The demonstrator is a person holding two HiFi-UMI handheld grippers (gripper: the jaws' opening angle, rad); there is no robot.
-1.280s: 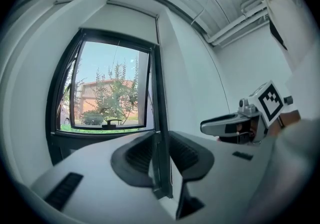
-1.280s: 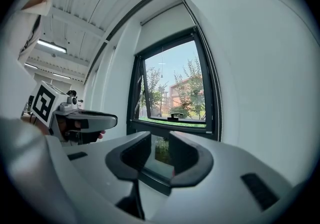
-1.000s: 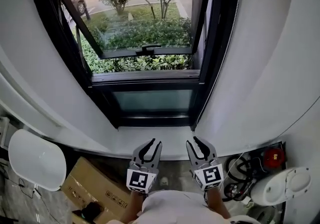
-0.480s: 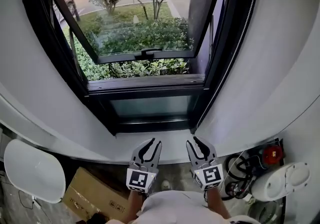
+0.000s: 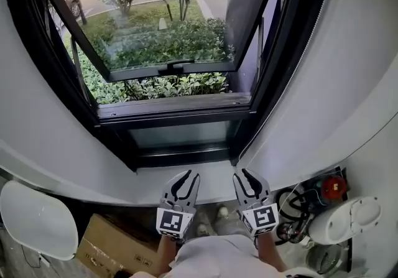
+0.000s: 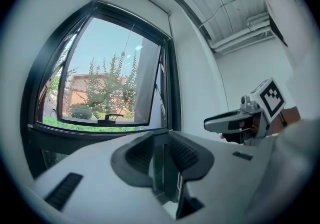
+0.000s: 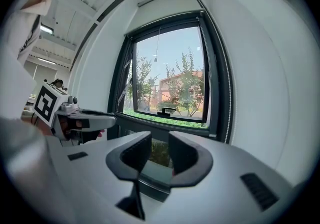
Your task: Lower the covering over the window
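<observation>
The window (image 5: 165,46) fills the upper centre of the head view, its sash swung outward. Below it, at lower centre, the left gripper (image 5: 185,178) and right gripper (image 5: 244,175) sit side by side, jaws parted, both empty.

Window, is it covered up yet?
Not yet. The window is fully bare, trees showing. Left gripper and right gripper hover before the sill, fingers apart, holding nothing. Still left: probably grab the bead chain and pull the covering down.
</observation>
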